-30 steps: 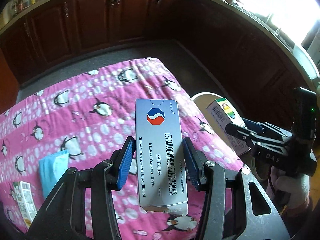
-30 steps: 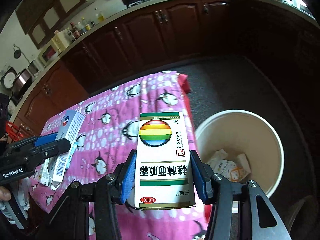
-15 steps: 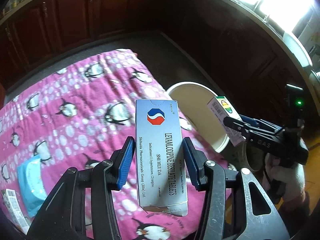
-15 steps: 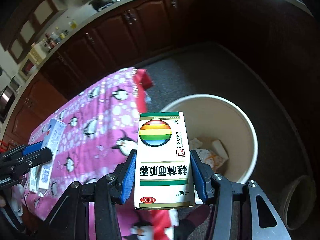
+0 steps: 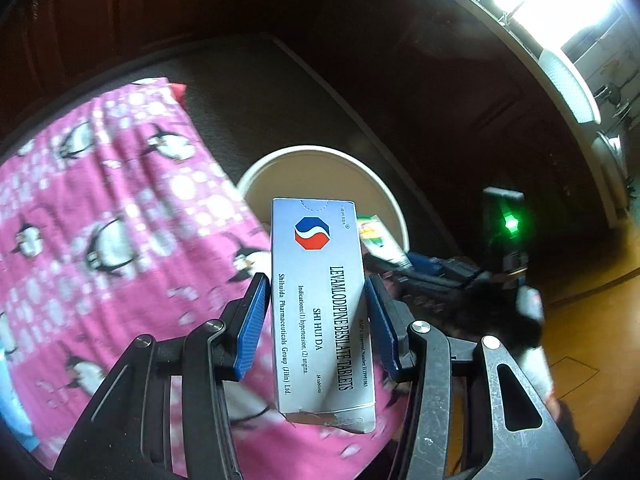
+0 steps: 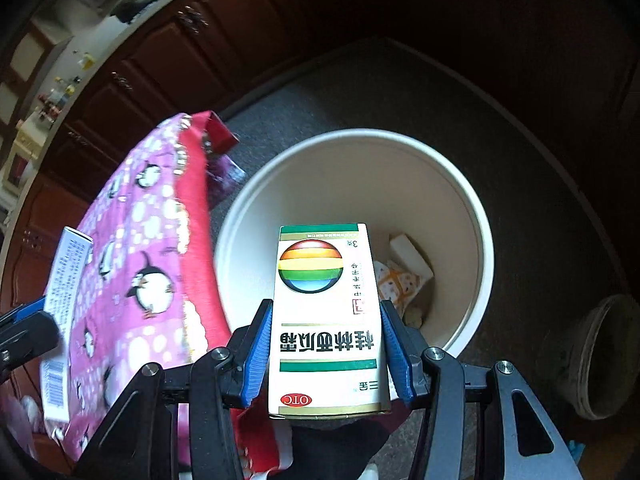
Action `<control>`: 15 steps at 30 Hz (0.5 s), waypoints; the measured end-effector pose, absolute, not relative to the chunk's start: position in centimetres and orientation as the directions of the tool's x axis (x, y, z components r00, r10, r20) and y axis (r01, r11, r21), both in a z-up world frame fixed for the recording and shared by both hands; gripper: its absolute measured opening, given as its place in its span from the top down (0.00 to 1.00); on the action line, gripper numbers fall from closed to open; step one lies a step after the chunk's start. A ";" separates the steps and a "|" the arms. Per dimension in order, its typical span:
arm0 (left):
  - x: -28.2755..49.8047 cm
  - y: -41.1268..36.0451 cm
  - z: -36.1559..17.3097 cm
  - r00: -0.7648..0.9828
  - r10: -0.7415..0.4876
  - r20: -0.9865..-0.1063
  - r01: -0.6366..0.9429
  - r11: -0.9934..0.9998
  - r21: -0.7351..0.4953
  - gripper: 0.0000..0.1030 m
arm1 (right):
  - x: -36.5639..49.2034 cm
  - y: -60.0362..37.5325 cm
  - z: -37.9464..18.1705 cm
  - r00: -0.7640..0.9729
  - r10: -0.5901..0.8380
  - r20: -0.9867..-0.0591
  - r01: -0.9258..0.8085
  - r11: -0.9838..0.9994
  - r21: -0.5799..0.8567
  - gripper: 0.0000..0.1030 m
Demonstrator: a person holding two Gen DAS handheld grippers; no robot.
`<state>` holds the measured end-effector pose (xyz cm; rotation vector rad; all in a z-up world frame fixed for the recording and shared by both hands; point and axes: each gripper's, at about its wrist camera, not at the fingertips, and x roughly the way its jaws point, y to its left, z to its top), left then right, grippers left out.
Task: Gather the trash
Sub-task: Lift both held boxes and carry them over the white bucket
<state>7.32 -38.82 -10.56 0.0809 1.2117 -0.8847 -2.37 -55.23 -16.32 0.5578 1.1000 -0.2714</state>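
Note:
My left gripper (image 5: 316,320) is shut on a silver tablet box (image 5: 320,304) with a red and blue logo, held over the pink cloth's right edge, short of the white bin (image 5: 384,188). My right gripper (image 6: 324,344) is shut on a white medicine box (image 6: 326,312) with a rainbow ball, held above the white bin (image 6: 476,216), over its near side. The bin holds crumpled wrappers (image 6: 400,280). The silver box also shows at the left of the right wrist view (image 6: 64,292). The rainbow box peeks out behind the silver one in the left wrist view (image 5: 376,238).
A pink penguin-print cloth (image 5: 100,220) covers the table left of the bin, also in the right wrist view (image 6: 148,264). Dark wooden cabinets (image 6: 224,40) ring the grey floor (image 6: 540,184). A worn round pot (image 6: 604,356) stands on the floor right of the bin.
Both grippers have moved right, away from the table and toward the bin. The right gripper's box now hangs over the bin opening. Both boxes stay clamped.

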 end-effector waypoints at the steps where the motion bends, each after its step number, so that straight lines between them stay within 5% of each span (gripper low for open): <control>1: 7.5 -39.4 -10.6 0.065 -0.554 -0.830 0.629 0.669 -0.397 0.54 | -2.2 -55.5 -16.8 0.432 0.069 -0.899 0.483 0.825 0.295 0.52; 15: 9.4 -43.9 -12.8 0.053 -0.539 -0.840 0.608 0.685 -0.401 0.54 | -1.9 -57.1 -18.7 0.417 0.067 -0.907 0.545 0.780 0.308 0.52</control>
